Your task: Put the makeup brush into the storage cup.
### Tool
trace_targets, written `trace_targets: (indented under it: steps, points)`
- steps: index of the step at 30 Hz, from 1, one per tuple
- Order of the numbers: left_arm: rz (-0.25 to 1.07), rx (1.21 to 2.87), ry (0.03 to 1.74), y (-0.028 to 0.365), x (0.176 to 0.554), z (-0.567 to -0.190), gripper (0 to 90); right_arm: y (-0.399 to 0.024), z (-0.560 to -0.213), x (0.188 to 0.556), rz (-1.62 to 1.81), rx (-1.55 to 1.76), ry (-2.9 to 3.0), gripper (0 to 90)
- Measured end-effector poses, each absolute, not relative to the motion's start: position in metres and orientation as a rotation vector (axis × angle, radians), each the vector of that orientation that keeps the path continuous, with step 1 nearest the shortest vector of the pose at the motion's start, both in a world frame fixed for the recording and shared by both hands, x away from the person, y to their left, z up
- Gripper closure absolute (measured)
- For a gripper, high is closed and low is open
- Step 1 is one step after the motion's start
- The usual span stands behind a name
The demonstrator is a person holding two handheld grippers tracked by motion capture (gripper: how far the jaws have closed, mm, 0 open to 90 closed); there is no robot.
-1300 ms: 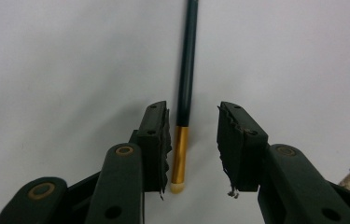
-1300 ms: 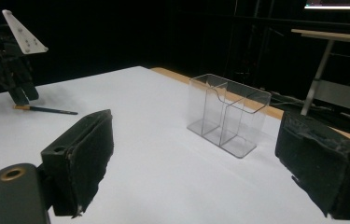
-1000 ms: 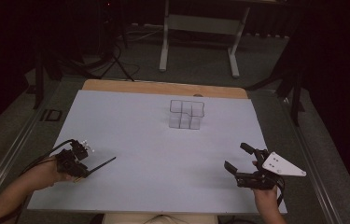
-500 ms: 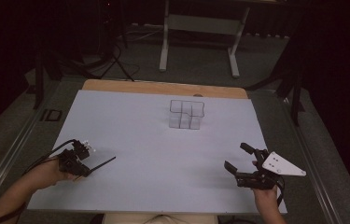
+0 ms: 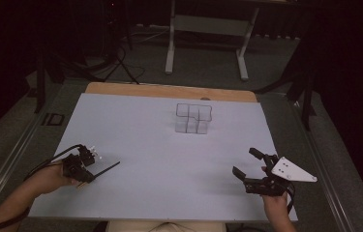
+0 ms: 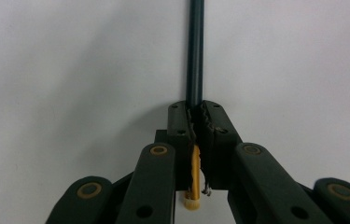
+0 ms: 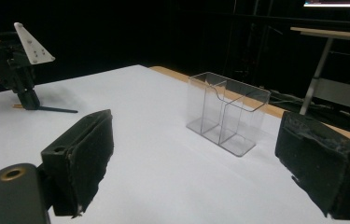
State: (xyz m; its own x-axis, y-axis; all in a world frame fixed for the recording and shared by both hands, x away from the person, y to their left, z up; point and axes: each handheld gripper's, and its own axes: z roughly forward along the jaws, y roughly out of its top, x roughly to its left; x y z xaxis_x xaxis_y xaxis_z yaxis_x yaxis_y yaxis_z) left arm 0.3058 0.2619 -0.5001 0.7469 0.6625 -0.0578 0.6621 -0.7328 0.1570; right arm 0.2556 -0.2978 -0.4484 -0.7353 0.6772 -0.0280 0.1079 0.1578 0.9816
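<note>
Now the left gripper [image 5: 91,166] has just been closing, and its jaws are clenched on a thin dark pencil [image 6: 194,51], the pads pinching the shaft near its yellow rear end, whose tip pokes out behind them. The long dark part lies flat on the white table [image 5: 140,130], reaching out from the gripper toward the clear plastic holder [image 5: 194,118], which stands well apart at the far side. From the right gripper view the same pencil [image 7: 58,110] shows as a slim line on the tabletop, far to the left of the holder [image 7: 226,112].

This looks a light, stiff, smooth stick, so I'd judge it apt to swing or roll in the pads when lifted by one end; a hold nearer its middle would steady it. The holder seems thin-walled and light, easy to nudge or tip.

The right gripper [image 5: 250,164] hangs with jaws spread wide and nothing between them, well apart from the holder, on the near side.
</note>
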Motion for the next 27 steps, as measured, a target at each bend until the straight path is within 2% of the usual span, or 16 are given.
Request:
trace_targets:
  steps: [13, 27]
  points:
    - [-0.059, 2.703, 1.018, 0.268, 0.302, -0.488, 84.5, -0.298, -0.449, 0.257, 1.611, 0.750, 1.971, 11.7]
    - [-0.061, 2.692, 0.866, 0.249, 0.295, -0.461, 84.5, -0.297, -0.449, 0.256, 1.609, 0.749, 1.970, 11.7]
